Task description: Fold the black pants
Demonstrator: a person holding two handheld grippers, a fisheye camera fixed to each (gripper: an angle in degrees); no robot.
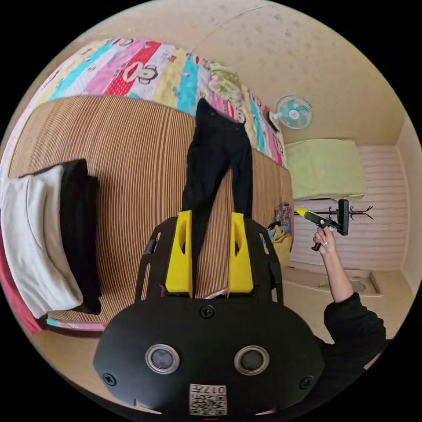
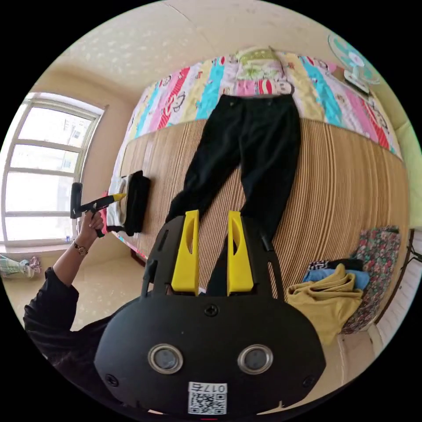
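- On the bed, at 9 o'clock in the left gripper view, a folded stack [image 1: 52, 237] of white and black cloth sits off to the side, probably so the mat [image 1: 132, 176] is free for folding.
- At 12 o'clock the pants [image 1: 218, 162] lie flat, waist toward the quilt [image 1: 145, 72], legs spread toward the person; laid out so, they look ready for a first fold.
- The left tongs [image 1: 209, 220] hang over the cuffs, jaws apart, grasping nothing.
- At 3 o'clock the right tongs [image 1: 307, 214] are held up off the bed, well apart from the pants; in their own view the jaws gape, empty.
- The cuffs are hidden behind the tongs' bodies in both views.
- At 4 o'clock in the right gripper view, a clothes pile [image 2: 329, 285] lies at the bed's edge; its separate garments are hard to tell apart.
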